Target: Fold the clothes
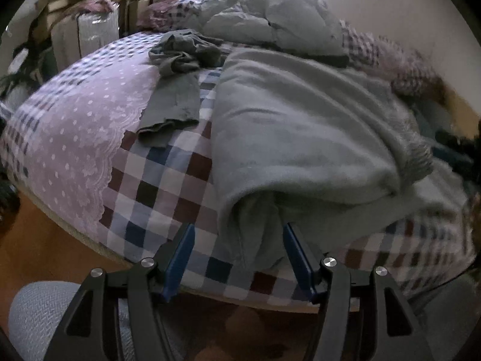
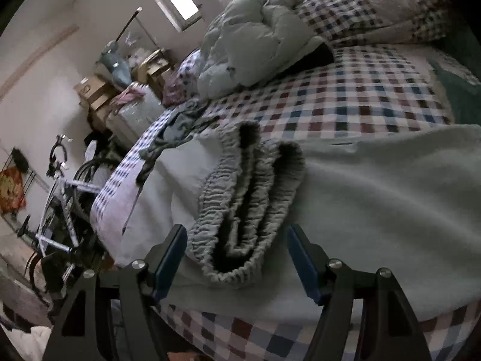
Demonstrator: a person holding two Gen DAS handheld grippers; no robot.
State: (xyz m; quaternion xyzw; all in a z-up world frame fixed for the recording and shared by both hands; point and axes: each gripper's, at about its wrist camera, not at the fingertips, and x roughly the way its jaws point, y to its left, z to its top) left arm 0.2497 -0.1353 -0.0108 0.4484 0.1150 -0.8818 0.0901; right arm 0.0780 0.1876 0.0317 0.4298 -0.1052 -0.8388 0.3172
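Folded grey trousers (image 1: 300,138) lie on checked bedsheet (image 1: 168,186).

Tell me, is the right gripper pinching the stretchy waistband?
Apart. In the right wrist view, the right gripper stands open, and the waistband lies between its blue fingers with visible gaps on both sides.

Folded trousers (image 1: 300,138) lie on the bed (image 1: 168,174) at its near edge, waistband (image 2: 240,204) toward the right gripper (image 2: 234,237), leg ends between the fingers of the left gripper (image 1: 237,234). A second garment (image 1: 177,69) lies on the bed left of the trousers, farther back. A duvet (image 1: 270,15) sits behind both, pillows (image 2: 375,12) at the head
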